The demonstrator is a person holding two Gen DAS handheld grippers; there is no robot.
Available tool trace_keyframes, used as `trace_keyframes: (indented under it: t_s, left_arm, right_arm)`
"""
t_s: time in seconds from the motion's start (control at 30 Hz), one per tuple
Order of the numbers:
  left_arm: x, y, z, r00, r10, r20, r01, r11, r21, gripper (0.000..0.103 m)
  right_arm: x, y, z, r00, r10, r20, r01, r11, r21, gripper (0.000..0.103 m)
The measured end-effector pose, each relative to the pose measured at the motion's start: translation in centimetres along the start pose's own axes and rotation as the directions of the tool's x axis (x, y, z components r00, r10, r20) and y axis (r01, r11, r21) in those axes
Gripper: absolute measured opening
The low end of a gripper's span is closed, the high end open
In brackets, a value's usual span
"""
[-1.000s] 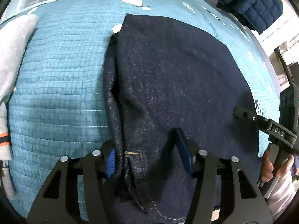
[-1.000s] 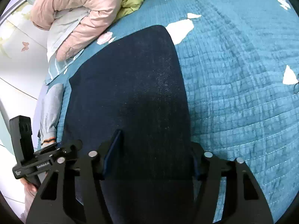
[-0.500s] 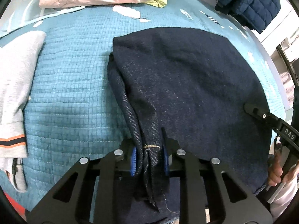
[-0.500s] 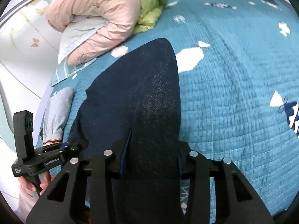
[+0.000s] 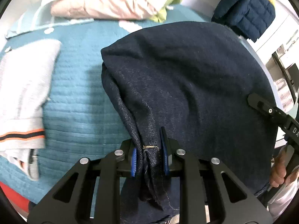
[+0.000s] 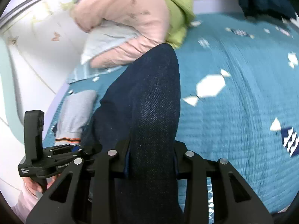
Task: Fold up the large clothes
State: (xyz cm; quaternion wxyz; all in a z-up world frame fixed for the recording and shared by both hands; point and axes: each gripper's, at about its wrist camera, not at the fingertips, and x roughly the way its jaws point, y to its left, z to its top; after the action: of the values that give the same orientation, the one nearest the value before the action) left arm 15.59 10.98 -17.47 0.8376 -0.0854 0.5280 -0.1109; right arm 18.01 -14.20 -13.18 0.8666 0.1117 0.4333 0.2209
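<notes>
Dark blue jeans (image 5: 186,78) lie folded on the teal quilted bed (image 5: 74,112). My left gripper (image 5: 148,149) is shut on the near left edge of the jeans, bunching the denim between its blue pads. My right gripper (image 6: 151,156) is shut on the near right edge of the jeans (image 6: 149,102), which rise off the bed toward me. The right gripper also shows at the right edge of the left wrist view (image 5: 272,112). The left gripper also shows at the lower left of the right wrist view (image 6: 56,156).
A grey garment with an orange stripe (image 5: 22,97) lies left of the jeans. A pink and green bedding pile (image 6: 130,22) sits at the bed's far end. A navy quilted jacket (image 5: 246,11) hangs at the far right.
Both grippers have closed on the near edge of the jeans and lifted it. The fold has drawn up and toward me, and the views tilt up toward the far end of the bed.
</notes>
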Motion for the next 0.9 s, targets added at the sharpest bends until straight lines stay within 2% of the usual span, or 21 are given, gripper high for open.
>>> trace_keyframes:
  t_s: [0.17, 0.3, 0.43, 0.57, 0.63, 0.8, 0.9]
  left_arm:
    - [-5.4, 1.1, 1.0, 0.995, 0.019, 0.099, -0.017, 1.0, -0.02, 0.02]
    - [-10.6, 2.7, 1.8, 0.981, 0.066, 0.18, -0.061, 0.998, -0.035, 0.02]
    - [-15.8, 5.1, 2.4, 0.958, 0.138, 0.253, -0.124, 0.99, -0.068, 0.02]
    - [-21.5, 9.4, 2.7, 0.919, 0.238, 0.315, -0.214, 0.971, -0.11, 0.02]
    - [-24.1, 11.4, 2.8, 0.894, 0.299, 0.334, -0.271, 0.954, -0.127, 0.02]
    - [-28.2, 17.0, 3.5, 0.854, 0.406, 0.326, -0.365, 0.913, -0.179, 0.02]
    - [-27.9, 20.2, 4.0, 0.843, 0.454, 0.288, -0.417, 0.89, -0.182, 0.02]
  right_arm:
    - [-2.1, 4.6, 2.4, 0.998, 0.033, 0.054, -0.029, 0.997, -0.077, 0.03]
    - [-3.4, 9.9, 5.0, 0.992, 0.089, 0.089, -0.075, 0.986, -0.148, 0.03]
    - [-3.3, 15.0, 6.9, 0.981, 0.162, 0.108, -0.137, 0.969, -0.206, 0.03]
    - [-1.7, 20.9, 8.4, 0.954, 0.277, 0.113, -0.248, 0.943, -0.221, 0.03]
    - [-0.5, 23.5, 8.9, 0.94, 0.323, 0.107, -0.295, 0.931, -0.215, 0.03]
    - [3.8, 28.5, 9.2, 0.906, 0.417, 0.077, -0.402, 0.902, -0.156, 0.03]
    - [8.2, 30.2, 8.7, 0.901, 0.432, 0.035, -0.429, 0.9, -0.076, 0.03]
